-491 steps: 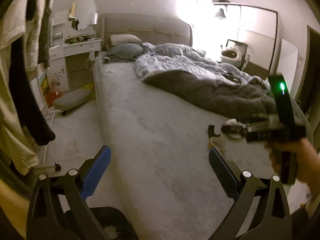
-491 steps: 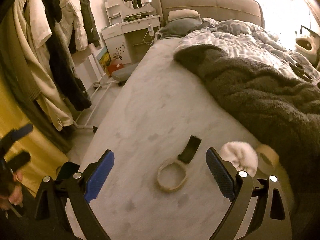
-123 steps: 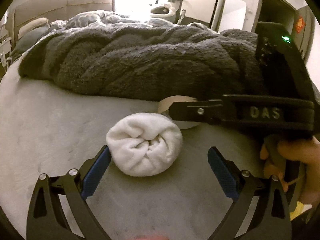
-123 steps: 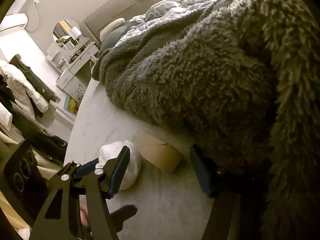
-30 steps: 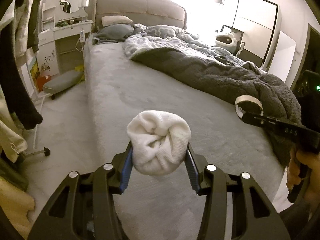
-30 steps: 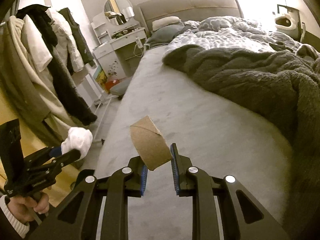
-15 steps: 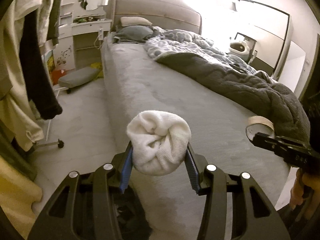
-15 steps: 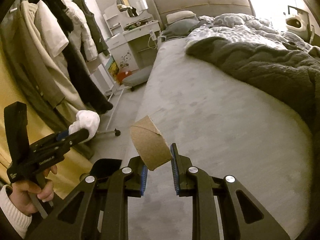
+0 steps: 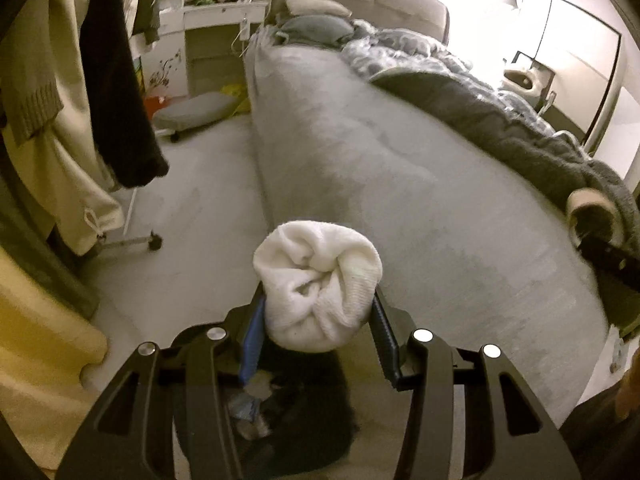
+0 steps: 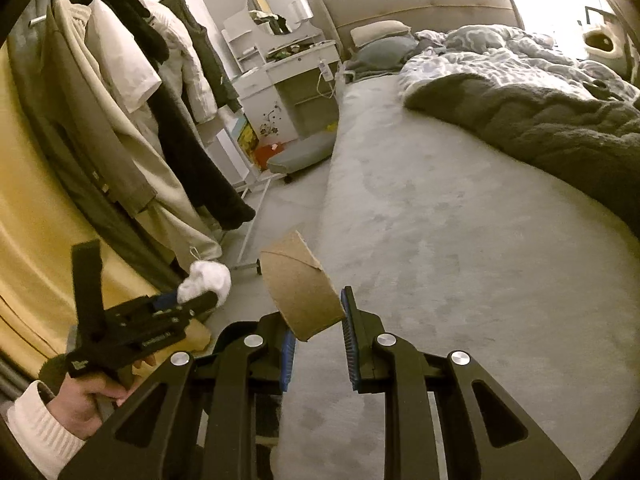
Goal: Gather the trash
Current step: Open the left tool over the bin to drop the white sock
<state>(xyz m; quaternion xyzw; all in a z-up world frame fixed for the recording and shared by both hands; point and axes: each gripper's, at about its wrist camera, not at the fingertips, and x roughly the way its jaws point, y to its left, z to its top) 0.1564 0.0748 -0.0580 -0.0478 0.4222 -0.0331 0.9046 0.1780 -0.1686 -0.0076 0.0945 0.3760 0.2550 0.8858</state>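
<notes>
A: Bedroom, evening light. Left gripper (image 9: 318, 326) clamped on a white balled-up sock (image 9: 318, 282), blue pads pressing both flanks, jaws only part-way apart around the bundle.

B: And below the bundle?

A: Held in the air off the foot corner of the bed (image 9: 400, 184), over a dark bin (image 9: 304, 408) on the floor with scraps inside, partly hidden behind the gripper's frame.

B: Right side?

A: Right gripper (image 10: 318, 322) nearly closed, pinching the wall of a brown cardboard tape roll (image 10: 300, 292); roll tilted, raised above the edge of the grey mattress. Seen from the left camera too, at the far right, in front of the dark fleece blanket (image 9: 500, 120).

B: Anything else in frame?

A: A hand (image 10: 86, 404) in a white cuff gripping the left tool's handle, low left in the right view. Clothes rack (image 10: 132, 92) hung with coats along the left; white dressing table (image 10: 288, 68) with a round mirror beside the headboard; rumpled patterned duvet (image 10: 500, 60) beyond the blanket.
</notes>
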